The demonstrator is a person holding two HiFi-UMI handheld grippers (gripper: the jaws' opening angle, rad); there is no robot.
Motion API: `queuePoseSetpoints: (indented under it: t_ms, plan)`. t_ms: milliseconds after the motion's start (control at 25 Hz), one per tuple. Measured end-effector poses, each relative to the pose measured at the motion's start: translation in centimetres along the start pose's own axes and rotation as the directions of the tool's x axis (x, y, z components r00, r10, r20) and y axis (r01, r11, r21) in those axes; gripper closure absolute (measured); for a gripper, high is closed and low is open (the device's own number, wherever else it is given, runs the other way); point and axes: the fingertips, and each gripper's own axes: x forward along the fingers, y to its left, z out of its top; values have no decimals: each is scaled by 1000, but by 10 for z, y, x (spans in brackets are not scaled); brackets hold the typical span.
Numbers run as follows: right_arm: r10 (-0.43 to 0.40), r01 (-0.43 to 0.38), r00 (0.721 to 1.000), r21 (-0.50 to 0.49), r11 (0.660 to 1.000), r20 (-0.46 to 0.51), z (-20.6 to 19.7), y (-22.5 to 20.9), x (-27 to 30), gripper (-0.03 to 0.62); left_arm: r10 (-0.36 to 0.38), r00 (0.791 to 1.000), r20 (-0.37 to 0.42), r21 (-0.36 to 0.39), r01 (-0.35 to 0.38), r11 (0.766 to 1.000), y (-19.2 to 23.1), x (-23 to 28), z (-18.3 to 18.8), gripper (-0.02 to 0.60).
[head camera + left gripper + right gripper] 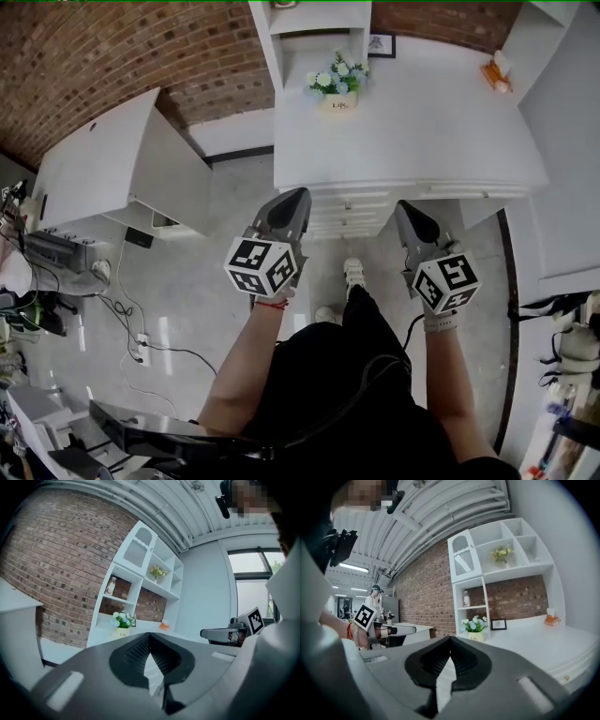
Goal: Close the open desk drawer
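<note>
The white desk [422, 131] stands ahead of me in the head view. Its drawer fronts [352, 211] show as stepped white bands under the near edge; I cannot tell from here how far any one stands out. My left gripper [300, 194] is held in the air just short of those drawers, jaws together on nothing. My right gripper [402, 206] hangs level with it, further right, also shut and empty. In the left gripper view the left gripper [149, 637] has its tips meeting, and so does the right gripper [450, 639] in its own view.
A small flower pot [337, 82] and a picture frame [381, 44] sit at the desk's back by a white shelf unit [319, 28]. An orange object [497, 75] lies back right. A second white desk [103, 159] stands left, with cables [131, 328] on the floor.
</note>
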Motion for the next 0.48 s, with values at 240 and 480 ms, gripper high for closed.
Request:
queuePoseSetpoints:
  t_ms: [240,480]
  plan:
    - [-7,7,999,-16,1000,33,23,1,-7,592,9,1000,30,16,-9,1000,3,-6,22,580]
    - [-3,4,999,-29,1000,36,27,-5,-3,592,31,998,49,-3,-31,1000,14,-9,32,580]
